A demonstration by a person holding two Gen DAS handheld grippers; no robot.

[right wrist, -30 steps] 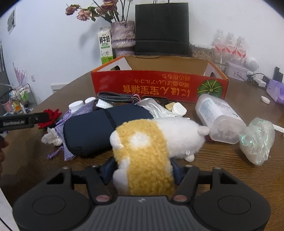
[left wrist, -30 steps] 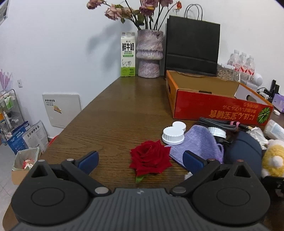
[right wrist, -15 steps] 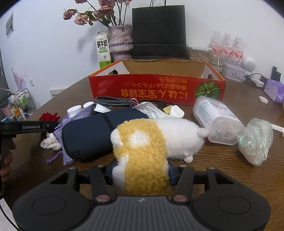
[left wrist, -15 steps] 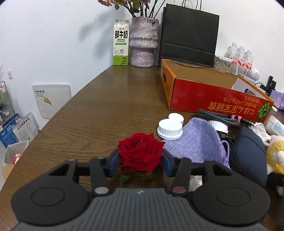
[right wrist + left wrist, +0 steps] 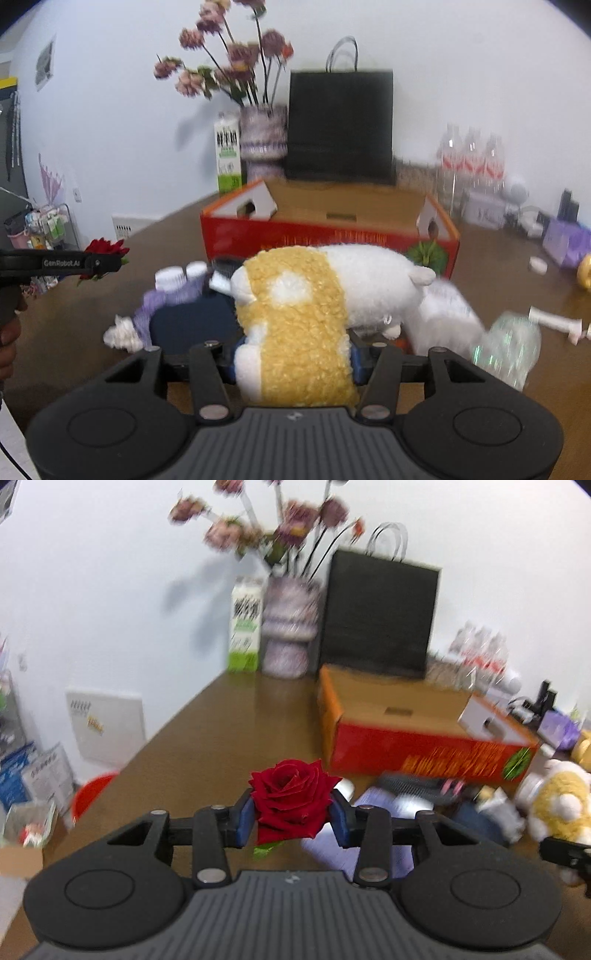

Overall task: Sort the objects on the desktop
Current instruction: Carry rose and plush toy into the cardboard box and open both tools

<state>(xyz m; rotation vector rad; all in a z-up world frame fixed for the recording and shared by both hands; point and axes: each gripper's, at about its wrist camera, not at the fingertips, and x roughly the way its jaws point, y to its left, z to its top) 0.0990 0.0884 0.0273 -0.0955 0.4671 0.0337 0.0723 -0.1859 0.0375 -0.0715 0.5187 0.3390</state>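
My left gripper [image 5: 293, 818] is shut on a red rose [image 5: 293, 799] and holds it above the wooden table [image 5: 221, 731]. It also shows from the side in the right wrist view [image 5: 107, 258], at the left, with the rose [image 5: 105, 246]. My right gripper [image 5: 295, 360] is shut on a yellow and white plush toy [image 5: 295, 314] and holds it lifted above the table. The plush also shows at the right edge of the left wrist view [image 5: 561, 805]. An open red cardboard box [image 5: 332, 229] stands behind, empty inside.
A purple pouch [image 5: 369, 834], a dark blue case [image 5: 192, 325], white caps [image 5: 177, 275], a clear container [image 5: 447, 321] and a crumpled plastic bag [image 5: 509, 350] lie before the box. A milk carton [image 5: 243, 627], a flower vase [image 5: 290, 627], a black paper bag [image 5: 380, 613] and water bottles [image 5: 469, 155] stand at the back.
My left gripper closed on the rose and lifted it off the table. My right gripper, shut on the plush, raised it higher.
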